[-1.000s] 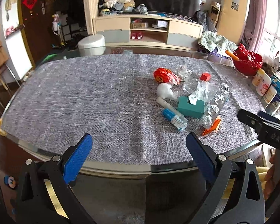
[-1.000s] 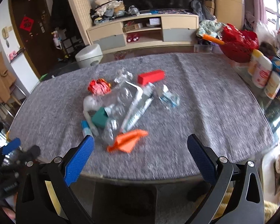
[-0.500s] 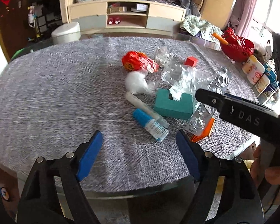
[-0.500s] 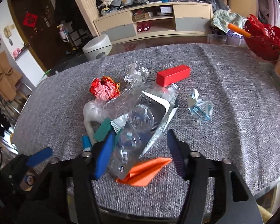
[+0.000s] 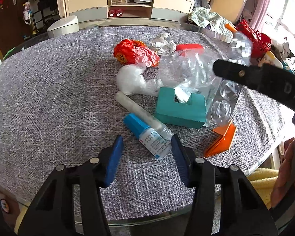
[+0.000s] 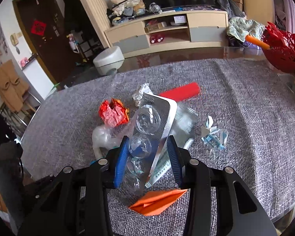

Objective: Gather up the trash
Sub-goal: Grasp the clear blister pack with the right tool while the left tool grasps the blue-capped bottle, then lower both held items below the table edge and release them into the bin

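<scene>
My left hand-held gripper hangs low over the near edge of the desk, and its jaws have just been closing around the small bottle with the blue cap, which lies on its side between the pads; the right pad looks to be at the bottle's shoulder, but the left pad stands clear of it, so I count this one as not yet gripping. I came at that bottle first because it is the nearest piece of trash and lies apart enough to take cleanly. My right hand-held gripper has also just been closing, here on the clear blister tray with the foil backing; the tray stands tilted up between the pads and both seem to press its edges, so I judge it grasped, near its lower end so that the long part sticks out forward. Just under it lies the folded orange paper, flat on the cloth. Beyond the bottle a pale tube lies touching it, then the teal box with tissue poking out, half under a crumpled clear bag. Farther on are the white wad of plastic, the crushed red wrapper, a ball of foil and a red box. A torn blue-and-white wrapper lies apart to the right. All of it remains on the desk, uncollected; I see no bin.
</scene>
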`<state>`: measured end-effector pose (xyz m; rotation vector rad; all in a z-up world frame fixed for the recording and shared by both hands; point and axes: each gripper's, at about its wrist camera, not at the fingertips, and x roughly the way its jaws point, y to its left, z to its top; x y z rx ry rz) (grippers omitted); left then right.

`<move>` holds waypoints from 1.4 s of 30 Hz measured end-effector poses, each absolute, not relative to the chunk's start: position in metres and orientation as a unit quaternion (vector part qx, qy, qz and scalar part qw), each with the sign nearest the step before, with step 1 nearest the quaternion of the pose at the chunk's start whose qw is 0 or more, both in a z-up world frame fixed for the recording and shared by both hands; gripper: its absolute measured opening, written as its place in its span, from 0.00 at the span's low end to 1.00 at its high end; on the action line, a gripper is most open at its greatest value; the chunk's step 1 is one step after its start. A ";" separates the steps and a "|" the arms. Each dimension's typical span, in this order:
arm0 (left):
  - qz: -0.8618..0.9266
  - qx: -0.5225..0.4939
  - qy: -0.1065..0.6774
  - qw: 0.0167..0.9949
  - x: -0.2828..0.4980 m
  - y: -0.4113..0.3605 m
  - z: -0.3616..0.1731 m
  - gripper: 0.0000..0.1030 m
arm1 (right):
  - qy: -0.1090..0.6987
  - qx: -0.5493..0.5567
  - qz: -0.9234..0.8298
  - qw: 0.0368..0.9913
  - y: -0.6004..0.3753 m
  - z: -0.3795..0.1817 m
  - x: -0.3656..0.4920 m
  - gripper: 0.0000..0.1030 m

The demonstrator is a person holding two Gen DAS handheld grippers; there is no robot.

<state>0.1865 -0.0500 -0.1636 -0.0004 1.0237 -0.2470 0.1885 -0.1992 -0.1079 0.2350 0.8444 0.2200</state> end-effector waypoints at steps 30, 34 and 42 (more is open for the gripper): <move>-0.110 -0.017 0.444 0.889 0.152 -0.016 -0.120 0.17 | 0.359 0.111 0.116 0.919 -0.205 -0.062 0.145 0.28; -0.117 -0.013 0.427 0.896 0.133 -0.015 -0.101 0.17 | 0.349 0.118 0.114 0.923 -0.212 -0.053 0.129 0.28; -0.135 0.000 0.401 0.906 0.086 -0.024 -0.071 0.17 | 0.341 0.120 0.114 0.925 -0.220 -0.041 0.083 0.28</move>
